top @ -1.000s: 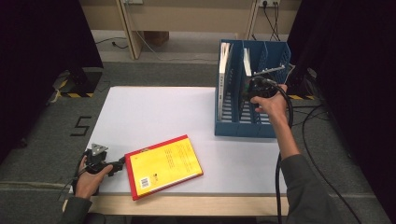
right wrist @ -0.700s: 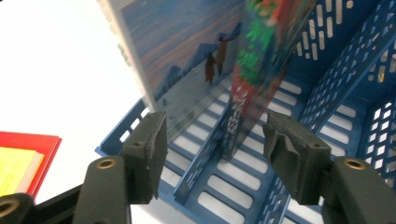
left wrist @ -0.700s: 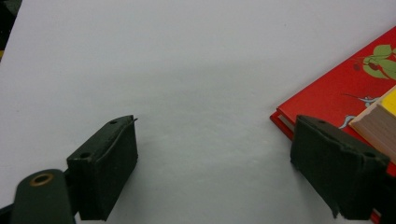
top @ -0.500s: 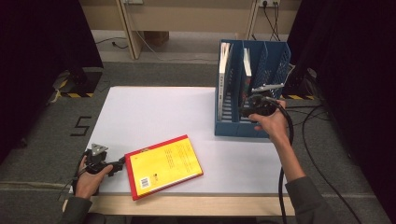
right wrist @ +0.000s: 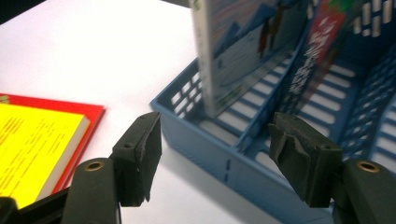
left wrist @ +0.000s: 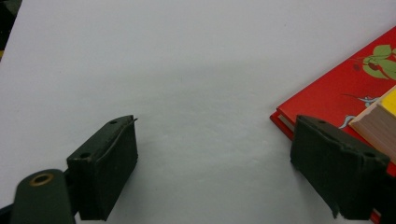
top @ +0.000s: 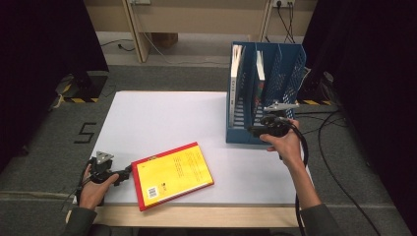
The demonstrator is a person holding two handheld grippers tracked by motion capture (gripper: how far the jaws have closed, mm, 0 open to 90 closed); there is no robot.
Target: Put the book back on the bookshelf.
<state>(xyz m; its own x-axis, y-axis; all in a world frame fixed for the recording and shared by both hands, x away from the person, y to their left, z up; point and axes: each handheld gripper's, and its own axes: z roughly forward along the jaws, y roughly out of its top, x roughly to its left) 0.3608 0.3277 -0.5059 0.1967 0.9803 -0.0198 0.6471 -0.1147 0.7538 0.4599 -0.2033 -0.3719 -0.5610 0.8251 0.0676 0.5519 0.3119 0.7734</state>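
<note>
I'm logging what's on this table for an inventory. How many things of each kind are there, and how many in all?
Books standing in the rack: 2, a white-spined book and a red-spined book
Books lying flat on the table: 1, the yellow and red book
Blue file racks: 1, the blue file rack
Total: 4

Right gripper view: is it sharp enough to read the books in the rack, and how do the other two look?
Right gripper view: jaws and blue rack near edge crisp, standing books soft, their print unreadable. Left gripper view: even light, soft shadow under the jaws, red book corner slightly blurred. High view: table evenly lit, surroundings very dark.
</note>
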